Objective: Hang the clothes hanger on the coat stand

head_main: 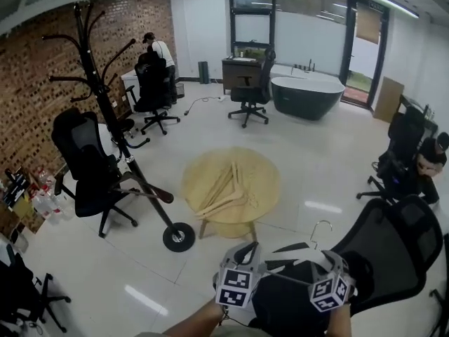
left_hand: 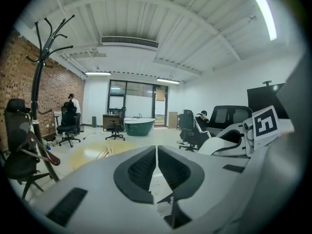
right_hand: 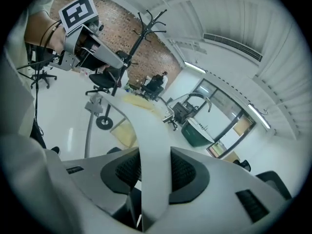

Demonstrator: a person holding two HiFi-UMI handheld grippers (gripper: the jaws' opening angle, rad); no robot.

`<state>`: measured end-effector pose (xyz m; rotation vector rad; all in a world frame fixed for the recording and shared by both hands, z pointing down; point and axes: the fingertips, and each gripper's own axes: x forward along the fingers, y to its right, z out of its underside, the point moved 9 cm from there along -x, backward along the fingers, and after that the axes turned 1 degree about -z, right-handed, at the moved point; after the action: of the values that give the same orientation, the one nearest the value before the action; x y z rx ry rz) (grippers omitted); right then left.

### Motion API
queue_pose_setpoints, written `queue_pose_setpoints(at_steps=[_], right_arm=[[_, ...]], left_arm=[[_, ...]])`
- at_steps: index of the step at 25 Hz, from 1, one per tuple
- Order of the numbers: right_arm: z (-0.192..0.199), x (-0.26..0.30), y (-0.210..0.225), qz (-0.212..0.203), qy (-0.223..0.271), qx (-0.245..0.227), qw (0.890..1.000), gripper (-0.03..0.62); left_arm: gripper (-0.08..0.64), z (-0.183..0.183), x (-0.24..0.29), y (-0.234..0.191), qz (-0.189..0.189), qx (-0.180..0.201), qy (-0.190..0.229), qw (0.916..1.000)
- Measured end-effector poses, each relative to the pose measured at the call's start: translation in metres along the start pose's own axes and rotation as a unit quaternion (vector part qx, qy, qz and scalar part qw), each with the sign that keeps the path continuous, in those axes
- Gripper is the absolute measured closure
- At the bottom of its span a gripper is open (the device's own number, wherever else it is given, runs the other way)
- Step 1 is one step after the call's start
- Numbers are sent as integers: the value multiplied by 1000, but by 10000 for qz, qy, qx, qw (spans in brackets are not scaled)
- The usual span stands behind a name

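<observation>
A white clothes hanger (head_main: 298, 250) with a metal hook (head_main: 321, 225) hangs low in the head view, in front of a black chair. My right gripper (head_main: 312, 262) is shut on one arm of it; in the right gripper view the white hanger arm (right_hand: 146, 130) runs up out of the pads of the right gripper (right_hand: 155, 172). My left gripper (head_main: 247, 253) is beside it, and in the left gripper view the left gripper (left_hand: 157, 165) has its jaws together with nothing between them. The black coat stand (head_main: 105, 111) stands to the far left, its round base (head_main: 179, 236) on the floor.
A round wooden table (head_main: 263, 167) with several wooden hangers (head_main: 228, 188) stands ahead. Black office chairs (head_main: 88, 167) crowd the coat stand, another chair (head_main: 393, 244) sits at my right. A person (head_main: 163, 51) stands by the brick wall; a dark bathtub (head_main: 307, 95) is at the back.
</observation>
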<state>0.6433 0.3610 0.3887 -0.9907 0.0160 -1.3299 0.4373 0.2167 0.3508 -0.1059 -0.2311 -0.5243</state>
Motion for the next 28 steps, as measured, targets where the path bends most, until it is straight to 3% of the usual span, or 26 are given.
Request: queue_pose_setpoints(at_steps=[6,14,23,28], right_arm=[[-67,30,-47,-81,439,-316,9985,469],[-202,46,-123,-352,978,-655,9924,469],[-317,45,-190,-587,1602,-1017,9801,469],[-372,41,-225,-768,1983,-1254,9691,469]], left_arm=[[530,18,-51,-86,-765,-298,282,9962],[530,13,-151,-211,-1570,-545,562,9845],[530,5,-257,-292,-2244,-535,751,9701],[527,9,-309,-323,-2657,-639,896,9577]])
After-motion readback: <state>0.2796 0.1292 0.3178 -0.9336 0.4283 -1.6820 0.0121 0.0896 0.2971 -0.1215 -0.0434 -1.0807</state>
